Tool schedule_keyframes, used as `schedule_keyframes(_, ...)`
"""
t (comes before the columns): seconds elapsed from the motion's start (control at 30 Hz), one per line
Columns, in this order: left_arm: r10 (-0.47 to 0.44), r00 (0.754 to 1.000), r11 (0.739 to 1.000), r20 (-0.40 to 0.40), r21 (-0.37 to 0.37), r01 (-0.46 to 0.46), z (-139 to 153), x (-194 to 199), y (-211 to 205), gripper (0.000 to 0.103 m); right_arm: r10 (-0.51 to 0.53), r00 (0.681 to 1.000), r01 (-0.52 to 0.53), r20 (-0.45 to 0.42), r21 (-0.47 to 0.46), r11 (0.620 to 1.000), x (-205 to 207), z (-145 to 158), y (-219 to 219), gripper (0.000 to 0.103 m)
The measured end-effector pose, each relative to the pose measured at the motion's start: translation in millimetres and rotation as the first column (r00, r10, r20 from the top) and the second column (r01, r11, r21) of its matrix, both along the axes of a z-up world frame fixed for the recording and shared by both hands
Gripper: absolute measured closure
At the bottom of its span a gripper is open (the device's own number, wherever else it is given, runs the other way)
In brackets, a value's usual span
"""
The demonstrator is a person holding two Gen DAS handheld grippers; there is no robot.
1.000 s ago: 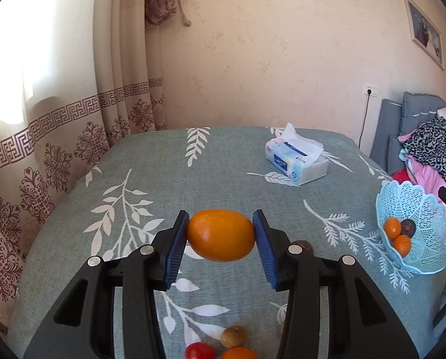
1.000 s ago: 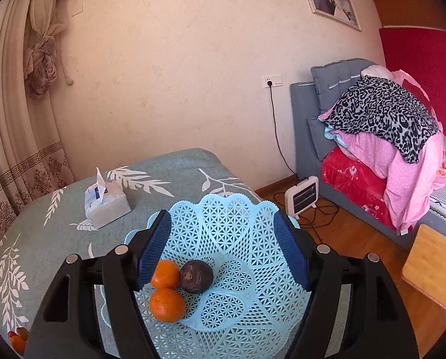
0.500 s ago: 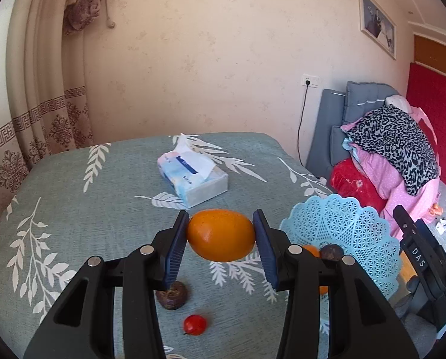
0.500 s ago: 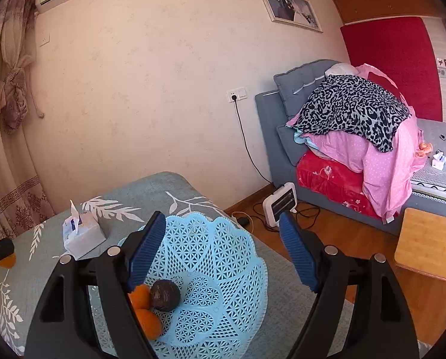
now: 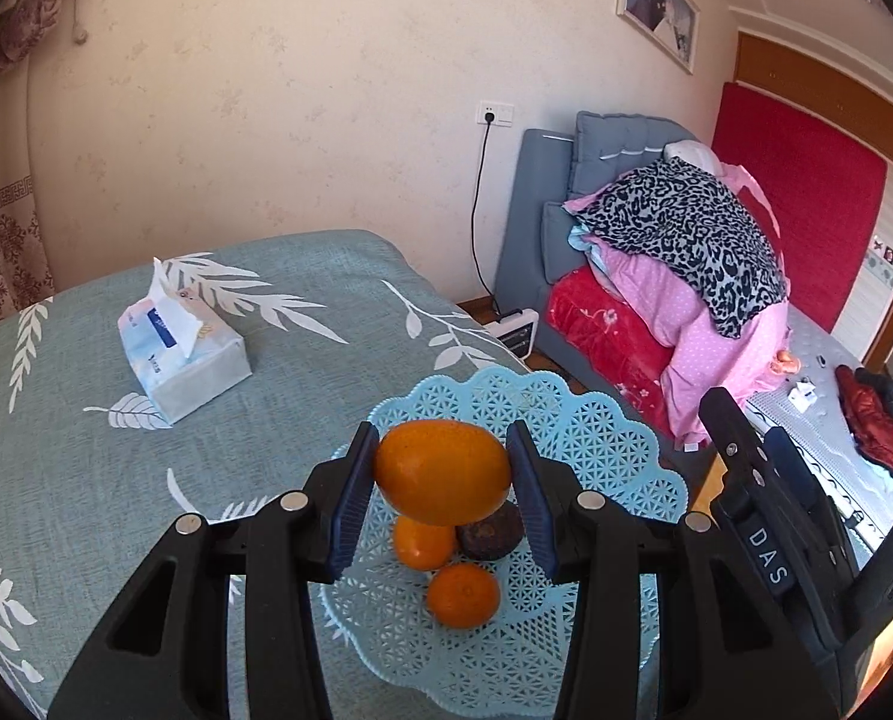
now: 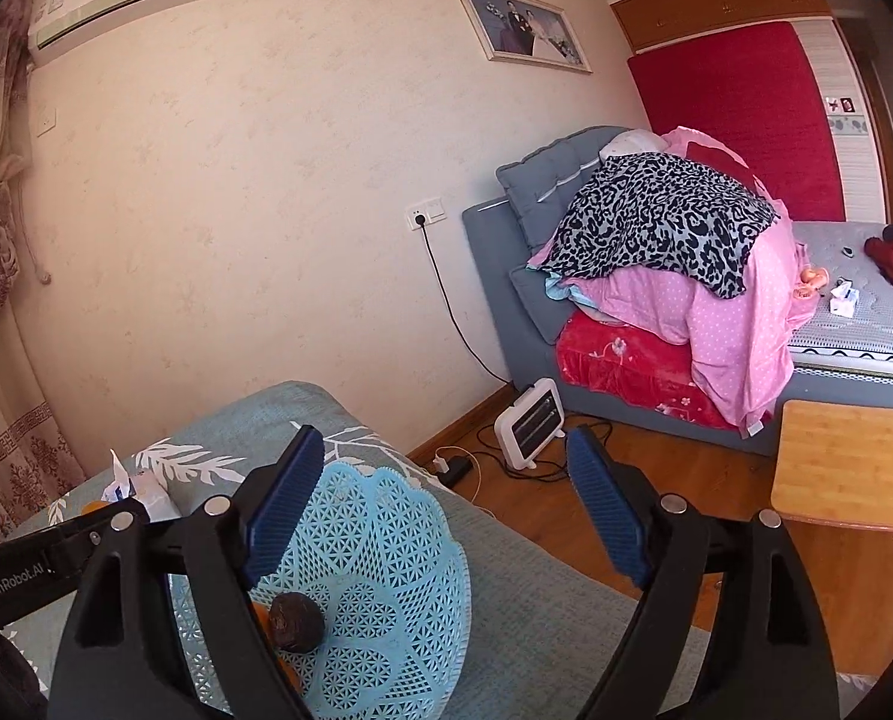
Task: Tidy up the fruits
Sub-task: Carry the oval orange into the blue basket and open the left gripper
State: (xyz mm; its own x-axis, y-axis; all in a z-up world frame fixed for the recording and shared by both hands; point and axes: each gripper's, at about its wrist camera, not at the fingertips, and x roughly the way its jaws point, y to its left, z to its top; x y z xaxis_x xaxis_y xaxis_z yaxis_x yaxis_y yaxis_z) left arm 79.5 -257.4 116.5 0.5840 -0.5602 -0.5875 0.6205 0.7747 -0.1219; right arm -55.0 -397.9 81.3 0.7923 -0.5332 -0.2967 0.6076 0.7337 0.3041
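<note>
My left gripper (image 5: 442, 483) is shut on a large orange fruit (image 5: 442, 473) and hangs over the light blue lattice basket (image 5: 602, 456). Inside the basket lie two small oranges (image 5: 463, 594) and a dark brown fruit (image 5: 491, 531). In the right wrist view my right gripper (image 6: 446, 510) has its jaws opening, with nothing pressed between the pads; the basket (image 6: 380, 546) sits under its left finger, the dark fruit (image 6: 295, 623) showing in it. The right gripper's black body (image 5: 758, 516) stands just right of the basket.
A tissue box (image 5: 182, 354) lies on the teal leaf-print tablecloth (image 5: 56, 420) to the left of the basket. The table's edge drops off right of the basket to a wood floor with a small white heater (image 6: 530, 423) and a bed piled with bedding (image 6: 656, 252).
The left gripper has swung right with the orange fruit, from over the bare cloth to above the basket. The right gripper's jaws have widened and it has shifted right off the basket's middle.
</note>
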Motion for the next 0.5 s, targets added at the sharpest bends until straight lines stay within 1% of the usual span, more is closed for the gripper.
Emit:
schedule_keyframes(0.13, -0.040, 0.999, 0.999, -0.021, 0.006, 0.040, -5, -1, -12, 0.058, -0.007, 1.000, 0.007, -0.005, -0.004, 1.000, 0, -1, 0, 0.018)
schedule_keyframes(0.2, -0.040, 0.999, 0.999, -0.013, 0.005, 0.041, -5, -3, -13, 0.045, -0.016, 1.000, 0.016, -0.004, -0.006, 1.000, -1, -2, 1, 0.015)
schedule_keyframes(0.23, -0.033, 0.999, 0.999, 0.003, -0.001, 0.033, -5, -5, -11, 0.031, -0.022, 1.000, 0.022, -0.002, -0.008, 1.000, -2, -2, 0, 0.014)
schedule_keyframes(0.27, -0.022, 1.000, 1.000, 0.022, -0.004, 0.022, -4, -7, -9, 0.026, -0.029, 1.000, 0.029, 0.001, -0.009, 1.000, -2, -2, 0, 0.012)
schedule_keyframes(0.3, -0.012, 0.999, 1.000, 0.033, -0.001, 0.012, -3, -8, -7, 0.026, -0.030, 1.000, 0.030, 0.002, -0.010, 0.999, -3, -2, 1, 0.012)
schedule_keyframes(0.5, 0.042, 0.998, 0.999, 0.037, 0.006, -0.042, -5, -10, 12, 0.025, -0.010, 1.000, 0.009, -0.015, -0.032, 0.999, 0, -3, 6, 0.012)
